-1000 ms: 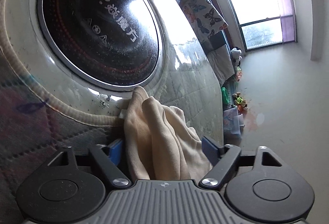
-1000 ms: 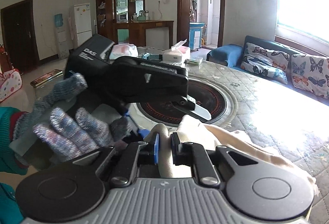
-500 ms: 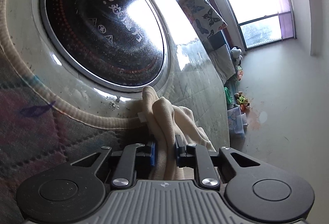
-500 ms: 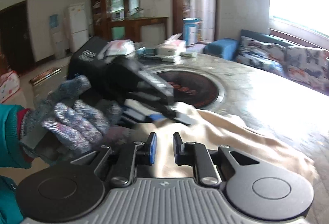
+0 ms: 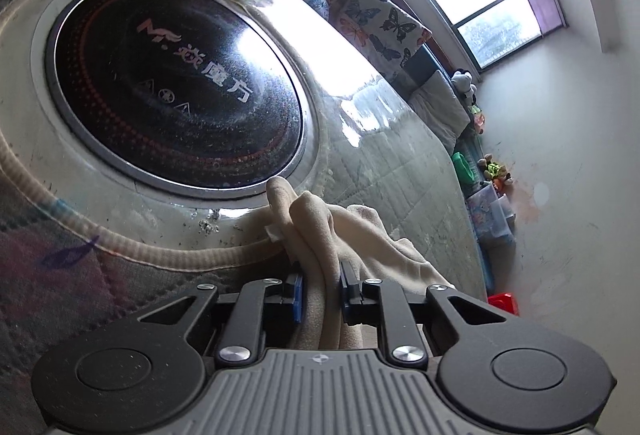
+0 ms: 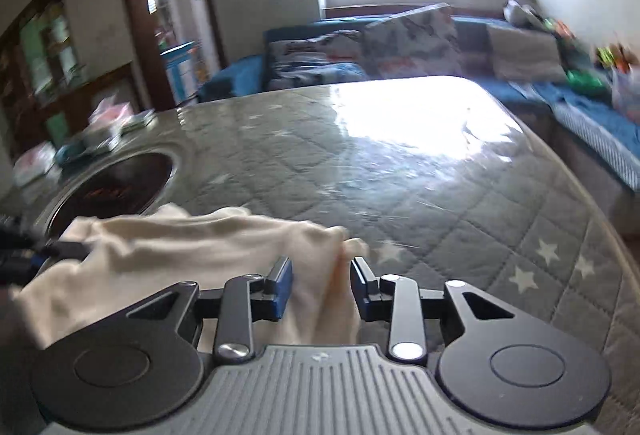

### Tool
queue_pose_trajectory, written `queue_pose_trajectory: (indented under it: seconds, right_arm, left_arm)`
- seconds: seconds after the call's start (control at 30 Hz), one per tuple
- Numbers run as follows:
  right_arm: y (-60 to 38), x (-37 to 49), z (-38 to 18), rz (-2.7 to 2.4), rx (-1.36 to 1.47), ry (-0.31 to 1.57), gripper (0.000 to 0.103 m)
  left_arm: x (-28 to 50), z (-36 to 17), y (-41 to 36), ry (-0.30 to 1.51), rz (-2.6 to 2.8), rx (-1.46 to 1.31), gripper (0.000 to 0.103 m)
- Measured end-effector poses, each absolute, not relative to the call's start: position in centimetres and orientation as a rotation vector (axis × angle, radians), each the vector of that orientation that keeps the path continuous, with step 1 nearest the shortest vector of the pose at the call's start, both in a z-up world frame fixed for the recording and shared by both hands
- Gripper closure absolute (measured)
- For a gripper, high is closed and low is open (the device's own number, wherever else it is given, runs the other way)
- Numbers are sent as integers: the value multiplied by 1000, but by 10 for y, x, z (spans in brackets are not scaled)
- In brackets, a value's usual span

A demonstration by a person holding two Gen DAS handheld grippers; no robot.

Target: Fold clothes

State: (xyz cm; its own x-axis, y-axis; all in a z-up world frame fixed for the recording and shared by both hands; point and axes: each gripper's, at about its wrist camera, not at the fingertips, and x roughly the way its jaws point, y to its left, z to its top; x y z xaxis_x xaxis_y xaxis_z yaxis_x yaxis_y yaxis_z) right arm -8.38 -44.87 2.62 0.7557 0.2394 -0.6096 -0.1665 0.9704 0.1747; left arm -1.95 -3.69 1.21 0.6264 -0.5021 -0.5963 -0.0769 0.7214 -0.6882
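Observation:
A cream garment (image 5: 320, 235) lies bunched on the quilted table by the round black cooktop (image 5: 172, 87). My left gripper (image 5: 320, 293) is shut on a bunched fold of it. In the right wrist view the same garment (image 6: 192, 247) stretches leftward to the left gripper's fingertips (image 6: 60, 249) at the frame's left edge. My right gripper (image 6: 322, 287) has its jaws partly apart around the garment's right-hand end, with a gap at each pad; the view is motion-blurred.
The grey quilted table cover (image 6: 440, 215) with white stars extends to the right and far side. Boxes and packets (image 6: 100, 131) sit beyond the cooktop. A blue sofa with butterfly cushions (image 6: 400, 43) stands behind the table.
My left gripper closed on the garment fold and holds it. My right gripper swung right along the garment to its other end, and its jaws opened wider.

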Motion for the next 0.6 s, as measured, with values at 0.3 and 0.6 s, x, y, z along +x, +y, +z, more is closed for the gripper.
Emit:
queue_pose_trajectory:
  seconds: [0.3,0.6]
  right_arm:
    - [-458,-79,16,237,206,684,92]
    - [-479,-100,56,188,193,543,94]
  left_arm:
    - [-21,30,-65,832,-290,-531,84]
    - [-7,59,-120,762,-400,-388,89]
